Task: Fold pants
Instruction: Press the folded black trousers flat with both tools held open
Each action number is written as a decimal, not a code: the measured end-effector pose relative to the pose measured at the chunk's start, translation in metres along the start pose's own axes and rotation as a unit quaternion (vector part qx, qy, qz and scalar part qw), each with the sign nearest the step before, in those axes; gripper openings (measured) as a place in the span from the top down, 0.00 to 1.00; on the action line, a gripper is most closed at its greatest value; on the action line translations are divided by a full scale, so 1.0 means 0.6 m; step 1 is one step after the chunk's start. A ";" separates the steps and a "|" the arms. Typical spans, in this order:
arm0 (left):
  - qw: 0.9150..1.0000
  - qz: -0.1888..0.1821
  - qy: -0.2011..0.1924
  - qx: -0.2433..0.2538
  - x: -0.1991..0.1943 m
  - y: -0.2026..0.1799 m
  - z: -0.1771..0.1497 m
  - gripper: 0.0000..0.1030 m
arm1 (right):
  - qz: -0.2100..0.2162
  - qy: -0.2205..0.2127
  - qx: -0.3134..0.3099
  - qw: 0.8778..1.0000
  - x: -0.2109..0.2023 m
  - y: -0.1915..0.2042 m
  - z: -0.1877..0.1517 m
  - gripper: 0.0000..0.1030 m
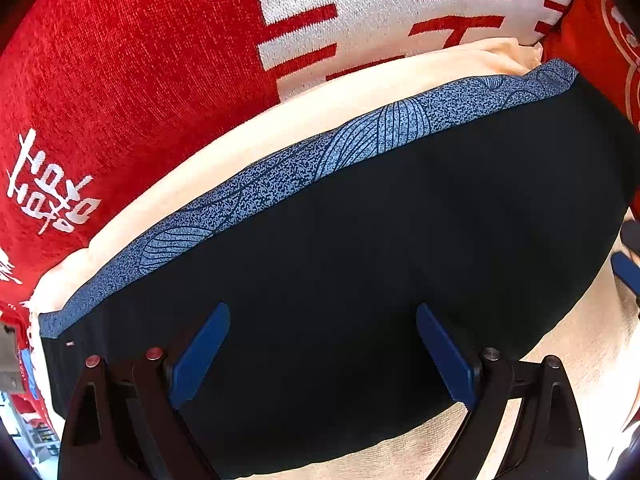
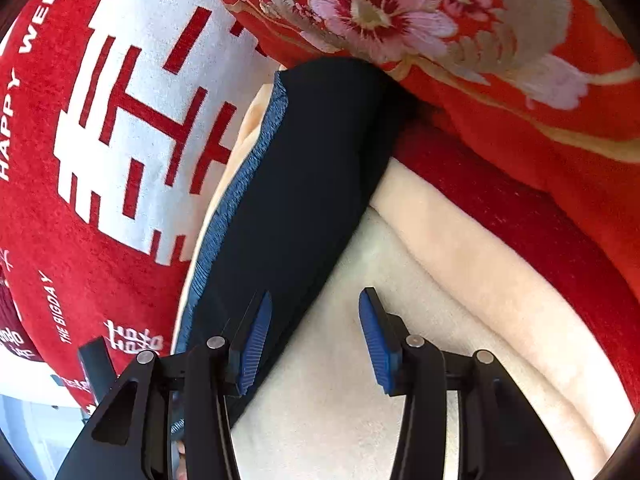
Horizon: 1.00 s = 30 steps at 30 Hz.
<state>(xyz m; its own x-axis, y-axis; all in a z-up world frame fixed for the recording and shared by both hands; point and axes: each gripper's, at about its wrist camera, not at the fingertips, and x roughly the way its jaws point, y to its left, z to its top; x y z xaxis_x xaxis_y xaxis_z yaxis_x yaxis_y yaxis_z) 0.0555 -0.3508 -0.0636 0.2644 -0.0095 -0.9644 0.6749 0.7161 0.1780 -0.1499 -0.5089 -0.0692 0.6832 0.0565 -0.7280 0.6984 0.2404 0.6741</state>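
Observation:
The black pants lie folded on a cream blanket, with their blue patterned waistband along the far edge. My left gripper hovers over the black cloth with its blue pads wide apart and nothing between them. In the right wrist view the pants run away from me, waistband on the left. My right gripper is open at the pants' near right edge. Its left finger is over the black cloth and its right finger over the cream blanket.
A red bedspread with white characters and lettering lies beyond the blanket. A red floral quilt is bunched against the far end of the pants. A blue finger pad shows at the right edge of the left wrist view.

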 end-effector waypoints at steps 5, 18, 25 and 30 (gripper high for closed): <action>1.000 0.001 0.001 0.003 0.002 -0.001 0.002 0.07 | 0.018 -0.011 0.008 1.000 0.020 0.001 0.028 0.52; 1.000 0.005 0.000 0.002 -0.003 -0.011 0.001 0.07 | 0.028 -0.032 -0.021 0.999 0.057 0.026 0.059 0.39; 1.000 0.008 0.002 -0.001 -0.003 -0.015 0.006 0.07 | 0.008 -0.003 -0.039 0.999 0.073 0.051 0.070 0.50; 1.000 0.008 0.003 0.002 -0.004 -0.015 0.008 0.07 | 0.006 0.002 -0.020 1.000 0.070 0.029 0.069 0.82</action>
<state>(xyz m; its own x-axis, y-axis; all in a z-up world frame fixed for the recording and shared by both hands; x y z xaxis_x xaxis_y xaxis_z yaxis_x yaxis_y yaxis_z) 0.0525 -0.3607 -0.0621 0.2699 0.0061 -0.9629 0.6731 0.7139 0.1932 -0.1002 -0.5422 -0.0828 0.6906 0.0627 -0.7205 0.6812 0.2783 0.6772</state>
